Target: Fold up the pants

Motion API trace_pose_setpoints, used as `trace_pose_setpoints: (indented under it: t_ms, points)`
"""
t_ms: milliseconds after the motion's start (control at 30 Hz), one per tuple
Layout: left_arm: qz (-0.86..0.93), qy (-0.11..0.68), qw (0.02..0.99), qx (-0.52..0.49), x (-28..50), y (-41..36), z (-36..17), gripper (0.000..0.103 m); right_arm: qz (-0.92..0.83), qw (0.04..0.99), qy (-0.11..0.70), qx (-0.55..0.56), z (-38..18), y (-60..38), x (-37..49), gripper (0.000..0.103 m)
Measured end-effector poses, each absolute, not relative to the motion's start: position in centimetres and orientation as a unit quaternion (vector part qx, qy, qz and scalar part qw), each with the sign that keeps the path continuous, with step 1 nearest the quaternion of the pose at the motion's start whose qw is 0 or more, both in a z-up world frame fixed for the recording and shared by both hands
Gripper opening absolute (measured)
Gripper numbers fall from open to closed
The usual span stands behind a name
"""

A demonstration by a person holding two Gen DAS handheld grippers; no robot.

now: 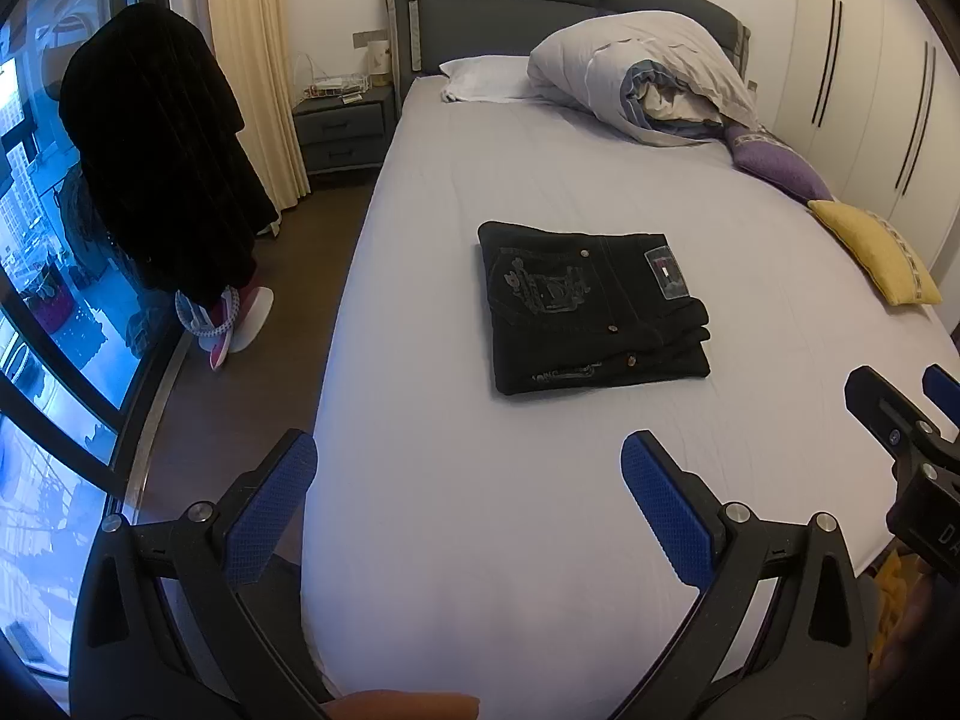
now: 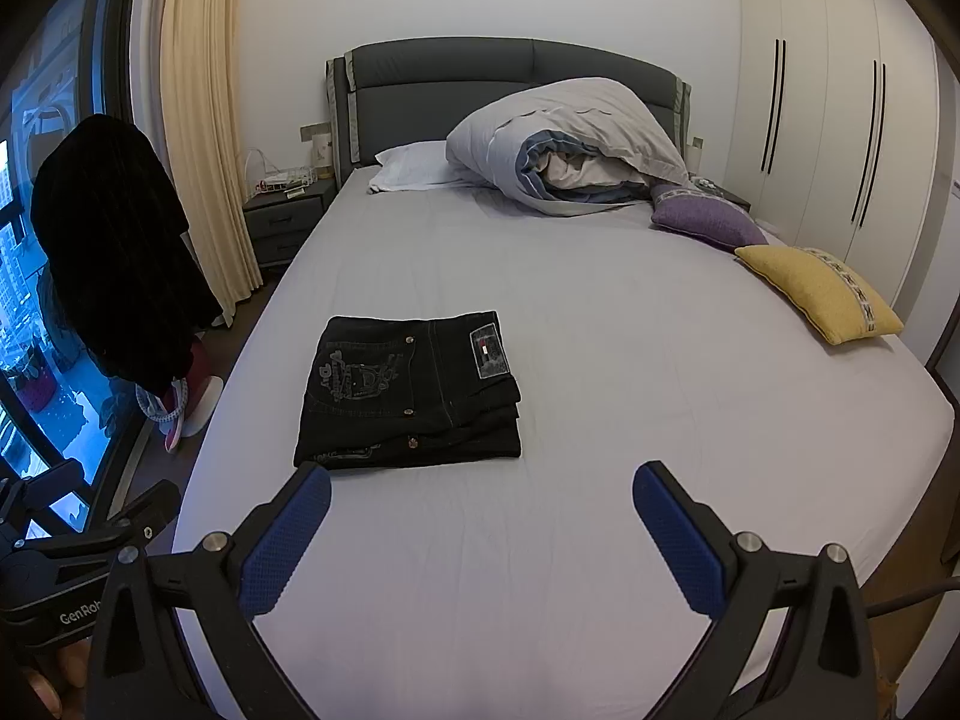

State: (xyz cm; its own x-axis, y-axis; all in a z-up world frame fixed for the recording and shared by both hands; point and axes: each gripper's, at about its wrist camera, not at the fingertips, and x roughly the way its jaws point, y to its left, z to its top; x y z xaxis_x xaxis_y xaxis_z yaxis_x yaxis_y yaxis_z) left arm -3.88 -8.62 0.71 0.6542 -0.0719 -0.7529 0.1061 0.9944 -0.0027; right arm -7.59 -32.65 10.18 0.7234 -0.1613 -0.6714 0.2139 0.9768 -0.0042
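Black pants point(image 1: 594, 306) lie folded into a compact rectangle on the grey bed sheet point(image 1: 510, 510), back pocket and label facing up; they also show in the right wrist view point(image 2: 411, 390). My left gripper point(image 1: 468, 468) is open and empty, held above the near end of the bed, short of the pants. My right gripper point(image 2: 480, 501) is open and empty, also short of the pants and to their right. The right gripper's body shows at the right edge of the left wrist view point(image 1: 906, 420).
A bundled duvet point(image 2: 570, 144), a white pillow point(image 2: 408, 171), a purple cushion point(image 2: 702, 219) and a yellow cushion point(image 2: 822, 294) lie at the head and right side of the bed. A nightstand point(image 2: 288, 222), a dark garment on a stand point(image 2: 114, 258) and a window stand left. Wardrobes point(image 2: 840, 138) stand right.
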Motion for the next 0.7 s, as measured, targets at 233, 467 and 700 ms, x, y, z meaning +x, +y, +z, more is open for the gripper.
trace_pose_setpoints:
  t_ms: [233, 467, 700]
  points:
    - [-0.049, 0.414, 0.909, 0.02, -3.92, -8.68, 0.64, 0.103, -0.1, 0.927, 0.359, 0.036, 9.98, -32.65, -7.62, 0.103]
    - [-0.049, 0.415, 0.908, 0.02, -3.95, -8.73, 0.46, 0.103, -0.1, 0.927, 0.359, 0.036, 10.0, -32.62, -7.72, 0.103]
    - [-0.051, 0.418, 0.907, 0.018, -4.07, -8.88, 0.06, 0.103, -0.1, 0.927, 0.36, 0.036, 9.72, -32.48, -7.78, 0.103]
